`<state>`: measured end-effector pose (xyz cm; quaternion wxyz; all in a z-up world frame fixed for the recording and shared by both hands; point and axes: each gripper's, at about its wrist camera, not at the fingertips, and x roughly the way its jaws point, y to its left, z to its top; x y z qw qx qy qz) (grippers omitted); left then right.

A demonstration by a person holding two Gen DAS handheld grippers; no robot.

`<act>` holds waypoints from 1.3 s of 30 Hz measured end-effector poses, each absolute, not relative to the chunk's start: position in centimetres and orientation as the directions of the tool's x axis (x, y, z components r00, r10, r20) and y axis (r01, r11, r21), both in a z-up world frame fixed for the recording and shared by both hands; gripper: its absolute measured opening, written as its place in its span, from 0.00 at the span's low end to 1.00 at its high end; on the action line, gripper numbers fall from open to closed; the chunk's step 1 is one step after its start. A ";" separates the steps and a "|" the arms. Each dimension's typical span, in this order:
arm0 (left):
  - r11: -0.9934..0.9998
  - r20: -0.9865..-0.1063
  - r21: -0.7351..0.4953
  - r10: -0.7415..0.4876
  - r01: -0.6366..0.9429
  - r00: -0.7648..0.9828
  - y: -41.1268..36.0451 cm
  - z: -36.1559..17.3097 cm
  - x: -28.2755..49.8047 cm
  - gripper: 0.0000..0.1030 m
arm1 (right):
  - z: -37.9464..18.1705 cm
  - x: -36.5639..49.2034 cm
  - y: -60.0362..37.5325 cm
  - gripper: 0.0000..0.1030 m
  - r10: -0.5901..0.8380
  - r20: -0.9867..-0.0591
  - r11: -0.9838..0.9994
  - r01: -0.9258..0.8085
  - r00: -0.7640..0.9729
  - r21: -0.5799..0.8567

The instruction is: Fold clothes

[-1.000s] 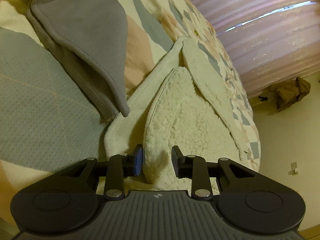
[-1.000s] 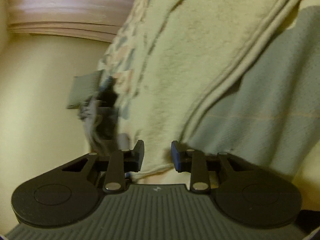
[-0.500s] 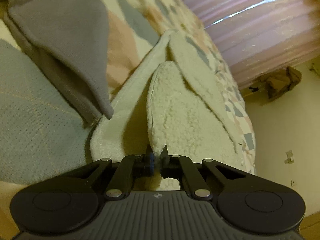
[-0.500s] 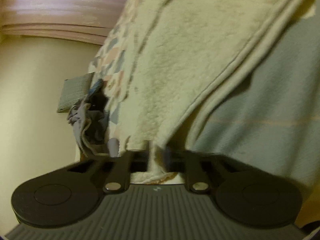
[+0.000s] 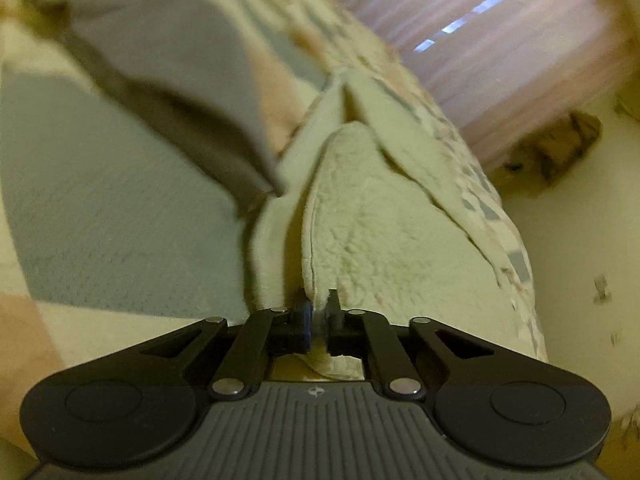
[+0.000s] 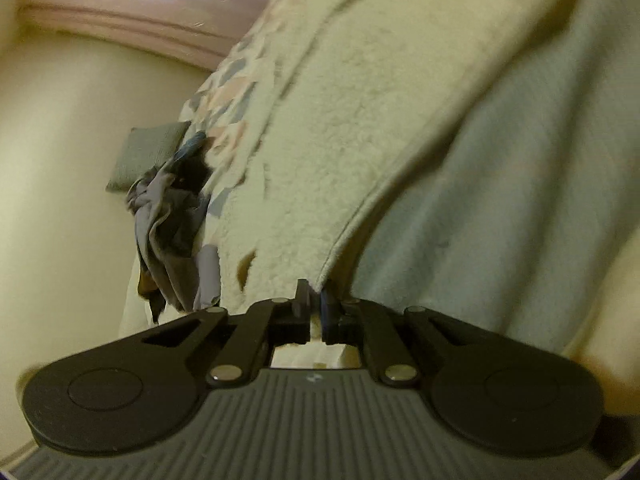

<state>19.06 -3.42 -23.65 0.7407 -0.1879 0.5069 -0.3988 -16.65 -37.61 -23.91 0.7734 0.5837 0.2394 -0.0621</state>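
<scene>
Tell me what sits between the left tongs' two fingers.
The hem of the cream fleece garment is pinched between the fingers of the left tongs; the left wrist view shows it.

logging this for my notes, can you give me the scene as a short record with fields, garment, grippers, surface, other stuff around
garment: cream fleece garment, lying on the bed
left gripper: jaws have just been closing, pinched on a fleece edge
right gripper: jaws shut on the fleece hem
surface: patterned bedspread in grey, cream and pink
other clothes: grey garment beside the fleece; crumpled grey clothes at the bed's edge
background: pink curtain
</scene>
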 end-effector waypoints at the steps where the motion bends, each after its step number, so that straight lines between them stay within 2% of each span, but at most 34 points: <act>1: 0.610 -0.595 -0.691 -0.785 0.387 0.174 -3.3 -23.3 19.2 0.10 | -23.3 -16.6 -37.5 0.11 0.180 -0.452 0.334 0.377 0.874 0.864; 2: 0.629 -0.603 -0.666 -0.770 0.401 0.206 -3.1 -22.4 19.1 0.11 | -22.7 -16.6 -37.5 0.15 0.177 -0.461 0.358 0.379 0.870 0.853; 4: 0.682 -0.630 -0.587 -0.723 0.436 0.283 -2.4 -20.5 18.9 0.10 | -21.0 -17.3 -37.4 0.35 0.143 -0.496 0.434 0.397 0.856 0.809; 6: 0.745 -0.659 -0.477 -0.655 0.467 0.371 -1.4 -18.6 18.7 0.11 | -19.3 -18.3 -37.5 0.35 0.079 -0.565 0.523 0.448 0.821 0.725; 8: 0.777 -0.667 -0.425 -0.615 0.463 0.421 -0.3 -17.0 18.4 0.10 | -17.9 -20.0 -38.3 0.31 -0.014 -0.614 0.582 0.506 0.789 0.636; 11: 0.736 -0.643 -0.426 -0.655 0.526 0.396 -2.3 -15.5 17.5 0.10 | -15.7 -21.3 -39.9 0.30 -0.176 -0.609 0.615 0.569 0.773 0.545; 14: 0.669 -0.628 -0.420 -0.702 0.614 0.335 -5.9 -15.0 16.0 0.11 | -14.0 -19.9 -40.8 0.30 -0.324 -0.590 0.716 0.599 0.740 0.359; 17: 0.635 -0.664 -0.397 -0.697 0.663 0.269 -10.8 -16.3 15.2 0.11 | -14.8 -17.5 -42.2 0.29 -0.414 -0.613 0.761 0.626 0.673 0.173; 18: 0.652 -0.694 -0.366 -0.667 0.664 0.272 -12.1 -17.0 15.0 0.11 | -15.6 -17.4 -43.0 0.25 -0.424 -0.643 0.757 0.640 0.638 0.135; 19: 0.669 -0.723 -0.332 -0.633 0.665 0.277 -13.4 -17.7 14.7 0.11 | -16.5 -17.6 -43.9 0.15 -0.433 -0.675 0.744 0.660 0.598 0.108; 21: 0.705 -0.762 -0.248 -0.566 0.664 0.315 -14.9 -18.6 14.0 0.13 | -17.6 -19.5 -45.3 0.08 -0.425 -0.698 0.707 0.693 0.577 0.142; 22: 0.709 -0.763 -0.228 -0.556 0.668 0.330 -15.1 -18.7 13.5 0.14 | -17.9 -20.9 -46.0 0.00 -0.415 -0.699 0.684 0.706 0.582 0.182; 25: 0.729 -0.781 -0.181 -0.515 0.660 0.355 -15.3 -17.7 12.8 0.16 | -17.2 -22.2 -45.7 0.00 -0.446 -0.681 0.641 0.738 0.581 0.210; 26: 0.735 -0.780 -0.154 -0.500 0.660 0.375 -15.6 -17.1 12.3 0.17 | -16.7 -22.3 -45.1 0.04 -0.467 -0.664 0.636 0.744 0.584 0.208; 27: 0.741 -0.779 -0.126 -0.486 0.660 0.397 -15.9 -16.5 11.8 0.23 | -16.1 -22.3 -44.5 0.13 -0.488 -0.645 0.638 0.745 0.588 0.196; 28: 0.746 -0.776 -0.097 -0.472 0.659 0.419 -16.2 -15.8 11.3 0.32 | -15.6 -21.7 -43.7 0.17 -0.503 -0.626 0.658 0.734 0.596 0.169; 30: 0.737 -0.770 -0.094 -0.480 0.670 0.421 -16.9 -15.1 10.3 0.43 | -15.9 -20.9 -43.1 0.23 -0.497 -0.624 0.691 0.710 0.604 0.137; 33: 0.726 -0.796 -0.073 -0.455 0.683 0.399 -18.3 -15.8 8.5 0.45 | -17.7 -19.9 -43.5 0.23 -0.477 -0.691 0.676 0.730 0.543 0.106; 36: 0.760 -0.820 -0.013 -0.380 0.650 0.427 -18.6 -16.0 7.3 0.45 | -17.3 -20.2 -42.9 0.25 -0.484 -0.697 0.632 0.762 0.529 0.139; 38: 0.768 -0.819 0.011 -0.361 0.640 0.447 -18.6 -15.3 6.3 0.48 | -16.0 -20.0 -41.8 0.37 -0.499 -0.694 0.617 0.775 0.518 0.135; 39: 0.767 -0.814 0.021 -0.359 0.641 0.457 -18.7 -14.8 5.8 0.50 | -15.2 -19.9 -40.9 0.46 -0.505 -0.686 0.619 0.773 0.524 0.135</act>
